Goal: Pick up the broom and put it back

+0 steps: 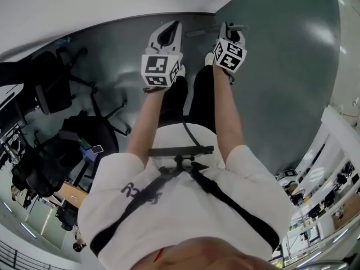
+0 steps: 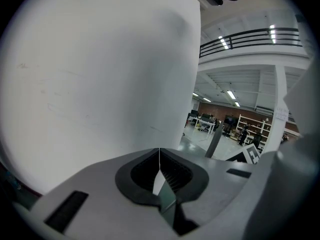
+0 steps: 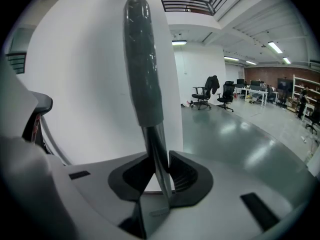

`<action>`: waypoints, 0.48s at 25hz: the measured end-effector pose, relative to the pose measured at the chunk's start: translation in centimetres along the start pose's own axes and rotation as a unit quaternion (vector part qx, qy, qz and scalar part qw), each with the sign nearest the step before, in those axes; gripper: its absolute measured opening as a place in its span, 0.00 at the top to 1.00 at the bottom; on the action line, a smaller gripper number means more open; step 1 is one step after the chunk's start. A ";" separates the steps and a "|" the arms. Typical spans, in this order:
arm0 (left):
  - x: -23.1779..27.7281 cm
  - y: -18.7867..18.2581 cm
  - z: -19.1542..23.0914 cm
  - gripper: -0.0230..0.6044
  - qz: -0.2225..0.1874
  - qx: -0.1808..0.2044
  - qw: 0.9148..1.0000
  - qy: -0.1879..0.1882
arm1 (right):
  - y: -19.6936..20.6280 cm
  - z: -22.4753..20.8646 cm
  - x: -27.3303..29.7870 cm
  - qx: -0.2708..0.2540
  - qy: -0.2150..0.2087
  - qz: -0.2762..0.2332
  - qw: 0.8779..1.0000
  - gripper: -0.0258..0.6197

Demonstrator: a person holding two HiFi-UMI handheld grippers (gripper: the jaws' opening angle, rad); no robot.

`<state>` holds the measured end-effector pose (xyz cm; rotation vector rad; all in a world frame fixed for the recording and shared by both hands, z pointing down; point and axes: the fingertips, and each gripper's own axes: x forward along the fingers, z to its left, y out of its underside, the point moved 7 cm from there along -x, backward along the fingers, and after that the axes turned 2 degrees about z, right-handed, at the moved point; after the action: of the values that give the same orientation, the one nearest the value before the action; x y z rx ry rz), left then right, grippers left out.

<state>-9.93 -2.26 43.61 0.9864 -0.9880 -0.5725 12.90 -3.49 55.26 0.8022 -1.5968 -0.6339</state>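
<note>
Currently pinches broom (image 3: 145,84) in right hand-held gripper (image 3: 159,156), jaws narrow on metal shaft just below grey grip, grip end sticking up before white pillar (image 3: 75,84). Holds left hand-held gripper (image 2: 159,151) closed, empty, facing pillar. Holds both out front, side by side, over grey floor (image 1: 270,94); chairs (image 1: 50,89) at left.

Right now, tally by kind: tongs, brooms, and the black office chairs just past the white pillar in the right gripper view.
broom: 1
tongs: 2 (left tongs shut and empty; right tongs shut on the broom)
black office chairs: 2
total: 5
</note>
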 end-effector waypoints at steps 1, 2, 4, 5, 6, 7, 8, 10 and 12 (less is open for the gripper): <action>0.4 0.2 0.0 0.94 0.003 0.001 1.000 0.001 | 0.4 -0.5 0.7 0.004 0.003 0.006 1.000 0.82; 0.8 0.4 0.0 0.94 0.006 0.001 1.000 0.003 | 0.8 -1.0 1.3 0.009 0.007 0.012 1.000 0.82; 1.5 1.0 0.0 0.94 0.014 0.003 1.000 0.006 | 1.6 -1.8 2.5 0.021 0.016 0.025 0.999 0.82; 1.8 1.3 0.1 0.94 0.017 0.004 1.000 0.007 | 2.0 -2.2 3.1 0.027 0.021 0.030 0.999 0.82; 2.2 1.5 0.1 0.94 0.020 0.004 1.000 0.009 | 2.3 -2.4 3.8 0.034 0.026 0.034 0.999 0.82; 2.5 1.6 0.2 0.94 0.022 0.005 1.000 0.011 | 2.5 -2.7 4.4 0.039 0.030 0.037 0.998 0.82; 2.8 1.8 0.3 0.94 0.024 0.005 1.000 0.012 | 2.7 -2.8 5.1 0.042 0.033 0.040 0.998 0.82; 3.4 1.9 0.4 0.94 0.026 0.005 1.000 0.014 | 2.9 -2.9 6.3 0.043 0.038 0.045 0.997 0.82; 3.9 2.2 0.6 0.94 0.030 0.004 0.999 0.015 | 3.2 -2.9 7.3 0.042 0.041 0.052 0.997 0.82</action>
<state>-8.71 -4.53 47.30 0.9679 -0.9906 -0.5029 14.68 -7.21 62.67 0.7912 -1.5874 -0.4557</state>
